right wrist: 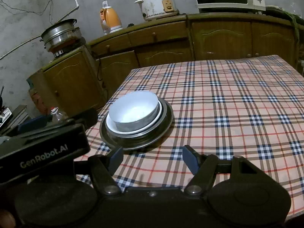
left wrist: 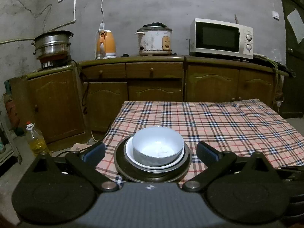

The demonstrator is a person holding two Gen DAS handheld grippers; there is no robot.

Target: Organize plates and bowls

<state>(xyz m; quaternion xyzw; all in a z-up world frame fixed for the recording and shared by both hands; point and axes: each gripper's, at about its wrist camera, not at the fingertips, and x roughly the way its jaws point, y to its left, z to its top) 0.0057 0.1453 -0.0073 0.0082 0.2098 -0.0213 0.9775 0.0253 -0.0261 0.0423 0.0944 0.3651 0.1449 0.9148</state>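
Your bowl (left wrist: 157,146) sits on top of a stack near the left front corner of the counter (left wrist: 228,125), which wears a checked cloth of pink, black and white. The bowl is pale blue-white, round and smooth, with steep sides and a shiny inside. Under it is a white plate (left wrist: 131,153), flat and thin. Under that is a wide dark plate (left wrist: 121,163) with a grey metal rim; there may be more than one down there, you cannot tell. Everything in the stack is round, so no side is longer than another, and you can come at it from any way. Your left tongs (left wrist: 151,150) are open as wide as they go and hold nothing. The stack lies straight ahead of them, right between the two blue pads, and the pads stand apart from the plates on both sides. Your right tongs (right wrist: 152,158) are open too, not quite as wide, and they are empty. From the right wrist view, the stack lies ahead and a bit to the left, and the left pad (right wrist: 116,156) is just beside the rim of the dark plate. So your left hand looks like the nearer and better lined-up one. The stack looks neat already, so the job seems nearly done. The smooth bowl could slip if you pinch it, so grip the rim gently.
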